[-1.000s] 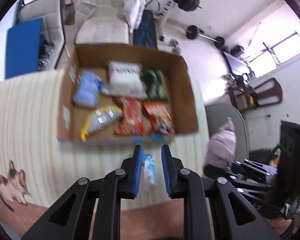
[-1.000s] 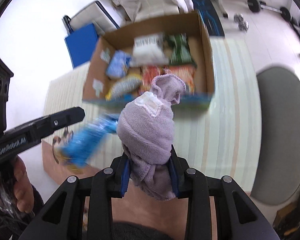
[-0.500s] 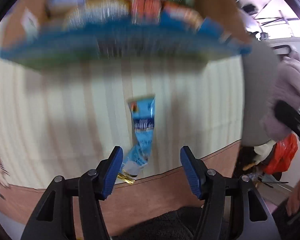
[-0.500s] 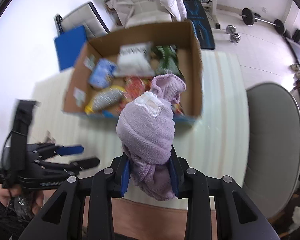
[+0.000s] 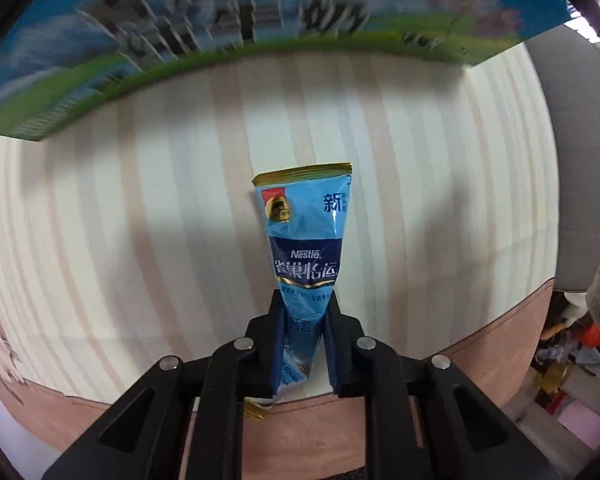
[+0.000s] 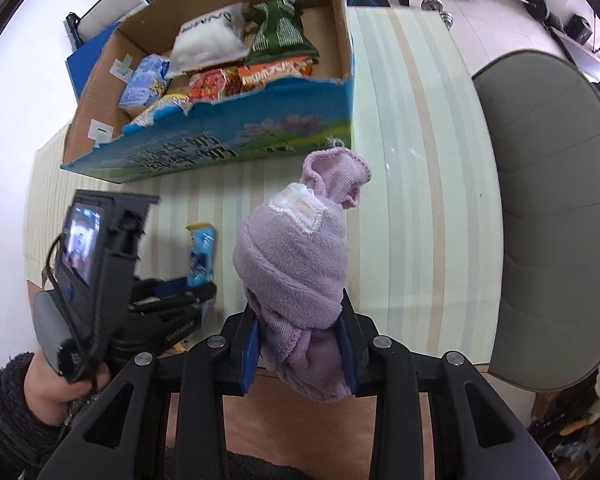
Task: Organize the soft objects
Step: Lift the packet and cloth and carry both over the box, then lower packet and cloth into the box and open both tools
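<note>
Half a second ago the left hand-held gripper (image 5: 303, 336) stood wide above the blue packet (image 5: 306, 256); now its jaws have closed narrow on the packet's lower end, and the view has dropped close to the desk (image 5: 140, 208). The packet lies flat on the striped cloth, just in front of the printed side of the cardboard box (image 6: 220, 148), its gold-edged top seam pointing toward the box.

It looks light and limp, a thin foil sachet that bends wherever it is pinched. The film is glossy and probably slippery, so a hold across the narrow lower end, where the jaws already sit, seems sound; a grip at the very tip might let it slide out. It is sky blue with a dark blue band, white lettering and a round gold-and-red badge.

The right hand-held gripper (image 6: 300, 344) holds a rolled lilac sock (image 6: 296, 264) clamped at its base, above the desk and short of the box. The sock is fleecy, squashy and easy to keep hold of. Snack bags (image 6: 236, 56) already fill the box.
</note>
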`<state>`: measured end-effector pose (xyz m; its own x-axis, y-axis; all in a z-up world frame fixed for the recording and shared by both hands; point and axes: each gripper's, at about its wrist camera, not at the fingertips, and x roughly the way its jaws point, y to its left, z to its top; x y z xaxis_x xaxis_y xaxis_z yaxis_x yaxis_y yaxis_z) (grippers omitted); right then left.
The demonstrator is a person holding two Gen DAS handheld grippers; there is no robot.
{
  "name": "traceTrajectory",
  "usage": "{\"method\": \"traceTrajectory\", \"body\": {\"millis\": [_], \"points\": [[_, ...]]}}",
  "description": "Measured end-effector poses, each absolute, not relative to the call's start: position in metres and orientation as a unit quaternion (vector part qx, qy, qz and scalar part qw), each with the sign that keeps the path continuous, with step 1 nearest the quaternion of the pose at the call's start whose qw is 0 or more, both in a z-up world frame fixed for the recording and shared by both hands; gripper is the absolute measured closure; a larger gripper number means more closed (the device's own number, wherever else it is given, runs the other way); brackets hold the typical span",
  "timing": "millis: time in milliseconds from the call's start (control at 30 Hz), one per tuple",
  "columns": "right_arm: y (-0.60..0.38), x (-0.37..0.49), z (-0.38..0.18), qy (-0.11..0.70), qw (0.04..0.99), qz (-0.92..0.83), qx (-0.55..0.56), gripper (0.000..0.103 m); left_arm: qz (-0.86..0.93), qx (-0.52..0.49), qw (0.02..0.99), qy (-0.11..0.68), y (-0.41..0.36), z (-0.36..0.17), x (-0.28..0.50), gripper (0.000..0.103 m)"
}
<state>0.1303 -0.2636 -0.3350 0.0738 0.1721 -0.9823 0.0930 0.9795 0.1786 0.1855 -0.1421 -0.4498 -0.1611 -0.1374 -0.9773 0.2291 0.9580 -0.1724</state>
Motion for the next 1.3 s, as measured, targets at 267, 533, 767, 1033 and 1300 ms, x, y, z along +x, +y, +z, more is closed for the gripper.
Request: {"method": "traceTrajectory", "body": {"millis": [267,533,767,1033,1300], "points": [[-0.267,0.146,-0.278,0.647,0.750,0.059,0.125,0.068,-0.188,-0.048,0.726,0.660,-0.107,-0.305,0.198,0.089],[-0.259,0.210,-0.224,0.610,0.779,0.088,0.115,0.068,-0.161,-0.050,0.773,0.611,-0.051,-0.221,0.294,0.089],[-0.243,0.278,-0.231,0.617,0.780,0.080,0.070,0.068,-0.101,-0.019,0.745,0.659,-0.031,-0.263,0.372,0.089],[-0.231,0.338,-0.300,0.670,0.742,0.030,-0.008,0.068,-0.057,0.030,0.686,0.725,-0.034,-0.342,0.408,0.085],[-0.226,0.366,-0.344,0.689,0.722,-0.016,-0.061,0.020,-0.029,-0.004,0.682,0.731,-0.019,-0.370,0.417,0.038]]}}
